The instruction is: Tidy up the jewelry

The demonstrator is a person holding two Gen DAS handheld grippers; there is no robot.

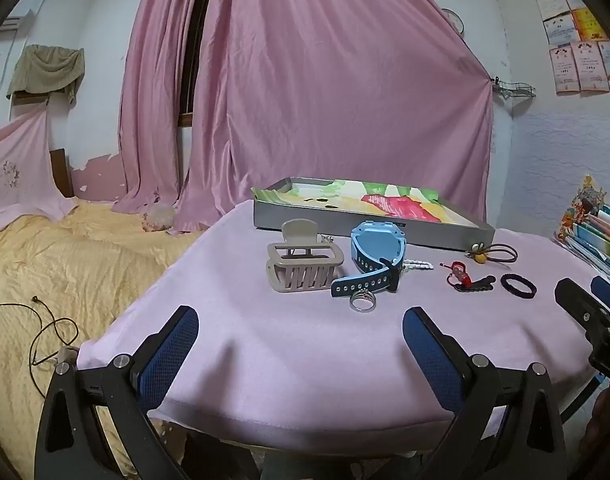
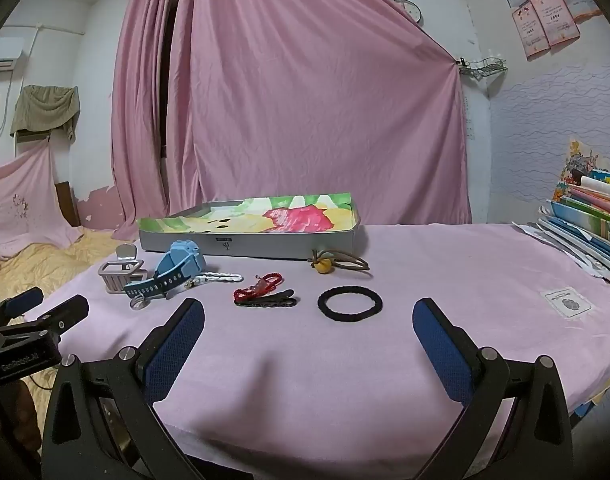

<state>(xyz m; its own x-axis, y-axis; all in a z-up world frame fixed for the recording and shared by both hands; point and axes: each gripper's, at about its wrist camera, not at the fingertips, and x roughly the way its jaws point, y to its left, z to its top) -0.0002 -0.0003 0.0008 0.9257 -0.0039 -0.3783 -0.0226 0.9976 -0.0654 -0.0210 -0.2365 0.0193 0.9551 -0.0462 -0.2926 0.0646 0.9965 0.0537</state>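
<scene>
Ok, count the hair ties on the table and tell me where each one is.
2. The black hair tie lies flat on the cloth nearest the right gripper. The brown hair tie with the yellow bead lies just in front of the tray. Smaller ones may be hidden among the other pieces.

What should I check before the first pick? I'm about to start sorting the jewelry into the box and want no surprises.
1. Left gripper open and holding nothing: ok.
2. Right gripper open and holding nothing: ok.
3. Box open at the top, at the back of the table: ok.
4. Black hair tie lies alone, nothing touching it: ok.
5. Silver ring free to grasp: not ok, it sits right against the blue watch strap.
6. Red bracelet separate from the black clip: cannot tell, they overlap in both views.
</scene>
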